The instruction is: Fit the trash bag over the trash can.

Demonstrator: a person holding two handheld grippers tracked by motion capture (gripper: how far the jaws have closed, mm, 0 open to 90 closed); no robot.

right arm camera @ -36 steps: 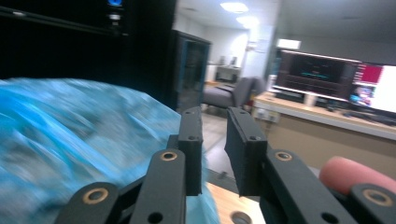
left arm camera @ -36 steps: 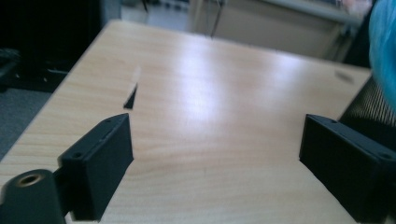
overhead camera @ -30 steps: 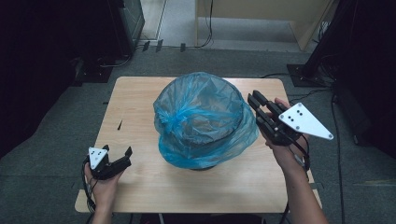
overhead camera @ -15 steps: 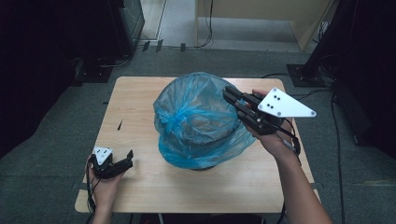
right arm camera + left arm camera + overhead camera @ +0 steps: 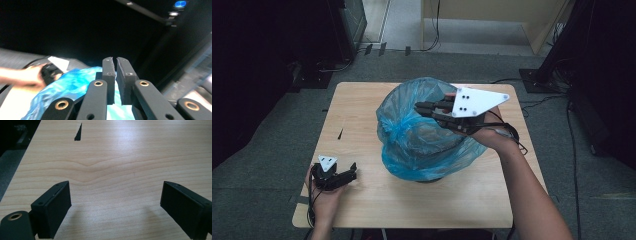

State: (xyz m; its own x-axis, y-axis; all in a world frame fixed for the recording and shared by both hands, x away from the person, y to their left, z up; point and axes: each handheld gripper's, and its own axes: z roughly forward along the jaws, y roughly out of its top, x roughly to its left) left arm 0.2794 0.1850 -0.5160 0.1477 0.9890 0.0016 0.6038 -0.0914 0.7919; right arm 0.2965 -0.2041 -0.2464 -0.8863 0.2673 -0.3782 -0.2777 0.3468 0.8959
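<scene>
A bulging blue plastic bag [image 5: 422,145] covers a round object in the middle of the wooden table [image 5: 362,115]; its top is bunched into folds. My right gripper [image 5: 419,107] hovers over the bag's top, pointing left, jaws pressed together with nothing between them. In the right gripper view the shut gripper [image 5: 116,62] sits above the blue bag [image 5: 72,87]. My left gripper [image 5: 352,170] rests low at the table's front left, well apart from the bag. In the left gripper view its gripper [image 5: 115,197] stands wide open over bare wood.
A small dark wedge-shaped mark [image 5: 78,133] lies on the table's left part [image 5: 340,134]. Grey carpet surrounds the table. Dark equipment and cables stand at the far left and right.
My right gripper has swung from the bag's right side to above its top, turning to point left. The left gripper has slid slightly toward the front edge.
</scene>
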